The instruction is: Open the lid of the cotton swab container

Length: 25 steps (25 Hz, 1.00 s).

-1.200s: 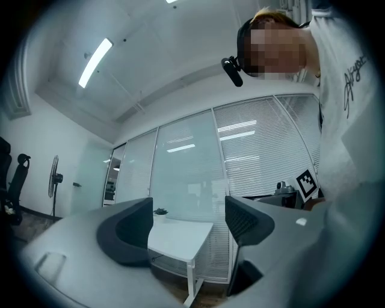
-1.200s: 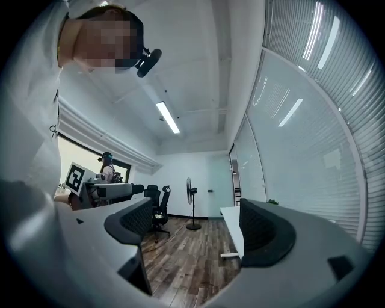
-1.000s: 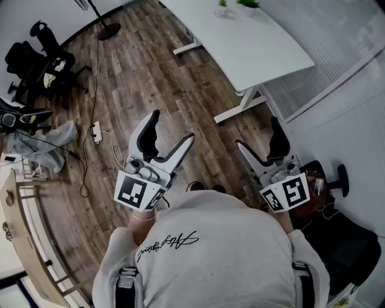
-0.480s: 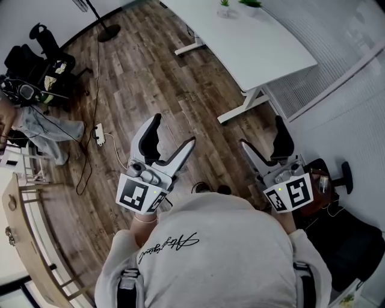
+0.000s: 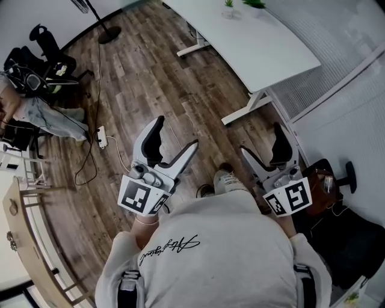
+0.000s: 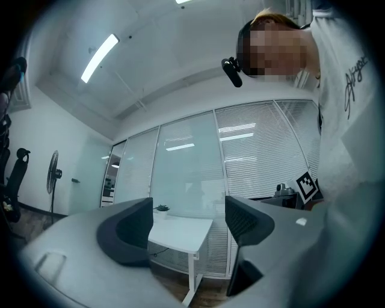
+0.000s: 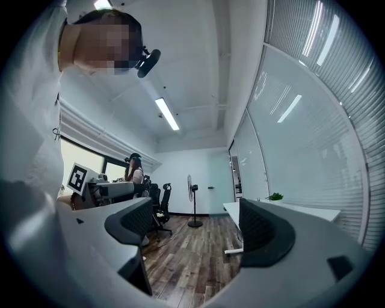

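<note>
Approach posture: you hold the left gripper (image 5: 175,133) and right gripper (image 5: 260,139) raised over the wooden floor (image 5: 144,78), fingers (image 6: 126,231) apart and empty, ready to grasp; the cotton swab container shows in no view, nor on the white counter (image 5: 258,48) ahead

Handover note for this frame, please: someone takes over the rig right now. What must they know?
Left gripper: jaws apart, empty.
Right gripper: jaws apart, empty.
Both held out over the wood floor.
Cotton swab container: in no view; the white desk ahead shows only small plants.
Done: nothing visible.
Left: find the container, open its lid.
</note>
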Tool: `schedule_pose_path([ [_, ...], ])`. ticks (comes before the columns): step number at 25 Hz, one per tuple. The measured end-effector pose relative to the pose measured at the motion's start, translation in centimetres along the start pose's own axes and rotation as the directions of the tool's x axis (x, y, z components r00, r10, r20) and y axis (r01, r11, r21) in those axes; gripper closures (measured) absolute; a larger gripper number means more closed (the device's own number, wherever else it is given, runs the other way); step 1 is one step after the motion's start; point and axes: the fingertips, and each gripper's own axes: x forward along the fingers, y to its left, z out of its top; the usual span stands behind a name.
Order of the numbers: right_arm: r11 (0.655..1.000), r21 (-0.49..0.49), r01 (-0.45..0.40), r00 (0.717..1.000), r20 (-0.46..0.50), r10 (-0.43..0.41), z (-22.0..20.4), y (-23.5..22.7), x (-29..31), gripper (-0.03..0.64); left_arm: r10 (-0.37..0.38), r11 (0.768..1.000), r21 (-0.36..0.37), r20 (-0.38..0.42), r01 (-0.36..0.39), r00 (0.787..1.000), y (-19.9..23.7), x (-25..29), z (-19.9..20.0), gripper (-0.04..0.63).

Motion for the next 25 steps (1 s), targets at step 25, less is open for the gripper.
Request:
schedule_pose_path([
  [25,1.0,-0.005,-0.011,0.999,0.036,0.011,0.1,-12.6,14.5,0.186,0.011,1.0,0.005,-0.004,-0.011,1.0,10.5,14.5,-2.8,0.238],
])
